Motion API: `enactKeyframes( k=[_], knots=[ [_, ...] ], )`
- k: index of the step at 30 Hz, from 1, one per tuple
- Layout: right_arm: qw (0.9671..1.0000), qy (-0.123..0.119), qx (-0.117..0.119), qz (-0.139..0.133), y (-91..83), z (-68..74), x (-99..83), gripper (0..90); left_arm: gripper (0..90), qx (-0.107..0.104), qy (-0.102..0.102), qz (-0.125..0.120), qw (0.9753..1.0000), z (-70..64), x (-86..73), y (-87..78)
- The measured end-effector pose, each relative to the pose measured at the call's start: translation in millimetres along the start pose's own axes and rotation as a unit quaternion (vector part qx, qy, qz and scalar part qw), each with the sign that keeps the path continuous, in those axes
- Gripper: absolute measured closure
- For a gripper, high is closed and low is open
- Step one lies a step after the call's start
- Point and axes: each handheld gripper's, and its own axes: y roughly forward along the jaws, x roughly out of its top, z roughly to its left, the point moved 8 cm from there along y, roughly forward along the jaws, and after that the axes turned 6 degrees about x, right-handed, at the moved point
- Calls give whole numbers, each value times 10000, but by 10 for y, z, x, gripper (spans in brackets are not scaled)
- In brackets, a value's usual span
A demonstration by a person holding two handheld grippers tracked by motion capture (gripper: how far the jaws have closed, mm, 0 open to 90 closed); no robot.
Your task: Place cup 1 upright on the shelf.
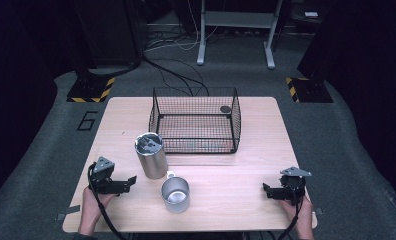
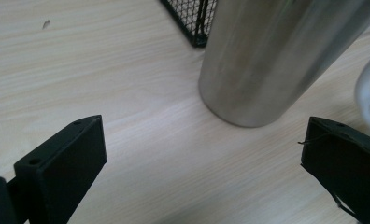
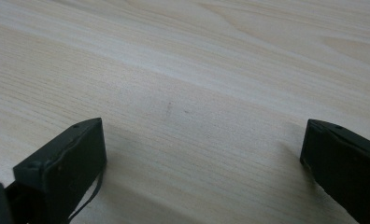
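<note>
Both hand-held grippers, left gripper point(image 1: 128, 181) and right gripper point(image 1: 267, 190), are resting wide open and empty at the frame's bottom, while the steel canister point(image 1: 150, 155) and steel mug point(image 1: 175, 194) are standing lower center, outside the wire basket point(image 1: 195, 120), nothing yet grasped.

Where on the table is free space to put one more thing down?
Bare wood lies between the mug and the right gripper, and left of the wire basket. It is crowded where the steel tumbler, mug and left gripper stand close together.
</note>
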Motion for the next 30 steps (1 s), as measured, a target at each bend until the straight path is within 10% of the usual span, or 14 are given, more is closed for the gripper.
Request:
enactKeyframes(
  k=[30],
  knots=[
    [10000, 8, -6, -2, 0, 1, -1, 0, 0, -607, 373, -594, 9957, -377, 699, -96]
  ],
)
